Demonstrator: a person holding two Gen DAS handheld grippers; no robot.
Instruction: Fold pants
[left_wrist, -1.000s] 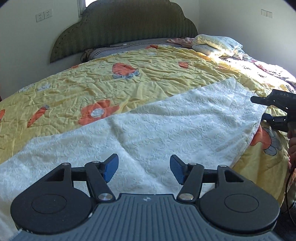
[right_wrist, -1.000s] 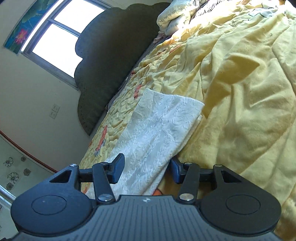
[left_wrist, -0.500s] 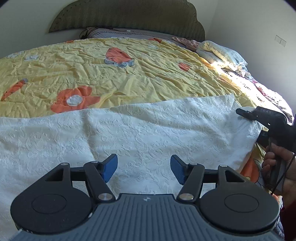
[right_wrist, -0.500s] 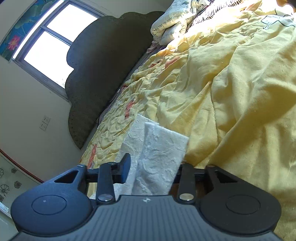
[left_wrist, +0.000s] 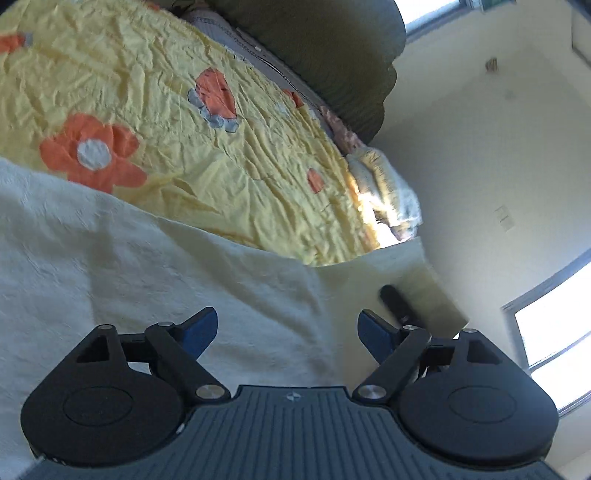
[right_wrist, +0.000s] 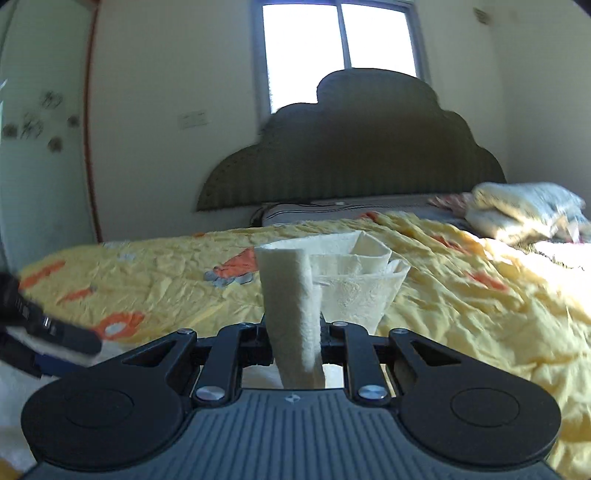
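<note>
White textured pants (left_wrist: 147, 266) lie across the yellow flowered bedspread (left_wrist: 155, 110). My left gripper (left_wrist: 286, 330) is open just above the white cloth, its blue pads apart. My right gripper (right_wrist: 293, 332) is shut on the hem end of the pants (right_wrist: 295, 295), which stands up between its jaws, lifted off the bed. In the left wrist view the lifted end (left_wrist: 406, 273) hangs at the right with part of the right gripper dark against it. The left gripper shows at the left edge of the right wrist view (right_wrist: 48, 325).
A dark green scalloped headboard (right_wrist: 351, 155) stands at the bed's head under a window (right_wrist: 340, 48). Pillows and bunched bedding (right_wrist: 524, 214) lie at the bed's right side. Walls surround the bed.
My right gripper closed on the pant hem and lifted it, swinging to face the headboard. My left gripper tilted and moved closer to the cloth, still open.
</note>
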